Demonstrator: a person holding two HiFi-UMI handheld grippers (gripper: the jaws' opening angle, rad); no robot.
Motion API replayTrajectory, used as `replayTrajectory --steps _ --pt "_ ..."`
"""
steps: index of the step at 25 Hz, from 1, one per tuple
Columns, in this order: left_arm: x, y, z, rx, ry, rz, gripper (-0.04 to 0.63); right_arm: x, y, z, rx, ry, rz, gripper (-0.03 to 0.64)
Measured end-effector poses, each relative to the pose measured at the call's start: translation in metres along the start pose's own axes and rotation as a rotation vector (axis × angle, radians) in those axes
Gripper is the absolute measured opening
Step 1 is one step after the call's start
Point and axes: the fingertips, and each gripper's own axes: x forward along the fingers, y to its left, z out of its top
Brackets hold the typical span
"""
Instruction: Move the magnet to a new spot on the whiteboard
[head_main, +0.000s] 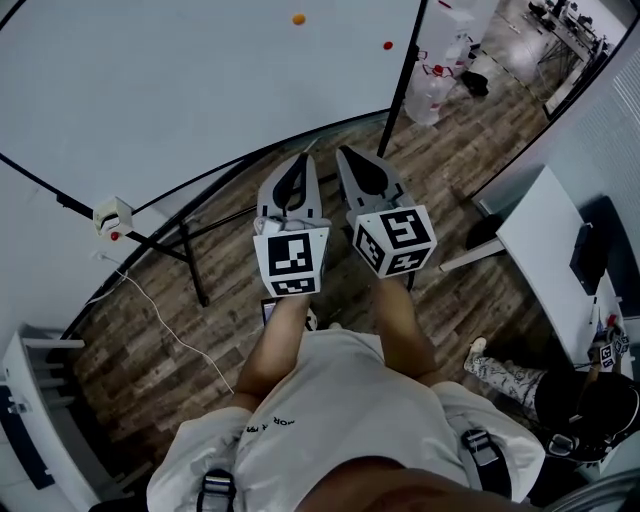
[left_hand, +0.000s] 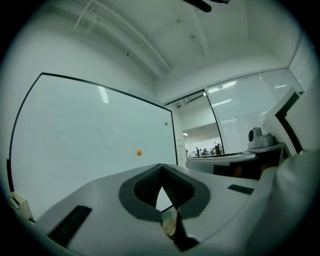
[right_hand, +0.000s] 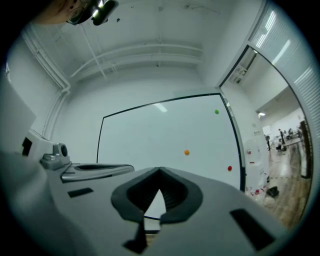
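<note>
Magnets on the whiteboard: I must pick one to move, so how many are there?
3. A green magnet high near the whiteboard's right edge; an orange magnet lower, further in; a red magnet lowest, beside that edge. The board's bottom is hidden, so more are possible.

This looks like an office or a work room. A big whiteboard (head_main: 200, 90) stands on a black frame on a wooden floor (head_main: 150, 350). A white desk (head_main: 540, 240) is off to one side. One wall is glass with blinds (left_hand: 237, 131). Farther off, more desks (head_main: 565, 22) stand in a bright room.
</note>
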Motion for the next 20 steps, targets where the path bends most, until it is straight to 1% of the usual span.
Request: replayTrajectory --steps 6,12,20 --pt "0.045 0.032 -0.001 0.002 -0.014 -0.013 0.000 0.050 -0.014 0.000 -0.012 -0.002 -0.029 0.012" --pt "0.089 0.059 -0.002 0.008 -0.018 -0.044 0.000 0.100 -0.029 0.003 -0.013 -0.018 -0.063 0.012" --pt "0.127 0.100 -0.005 0.008 -0.020 -0.092 0.000 0.154 -0.036 0.007 -0.005 -0.041 -0.134 0.012"
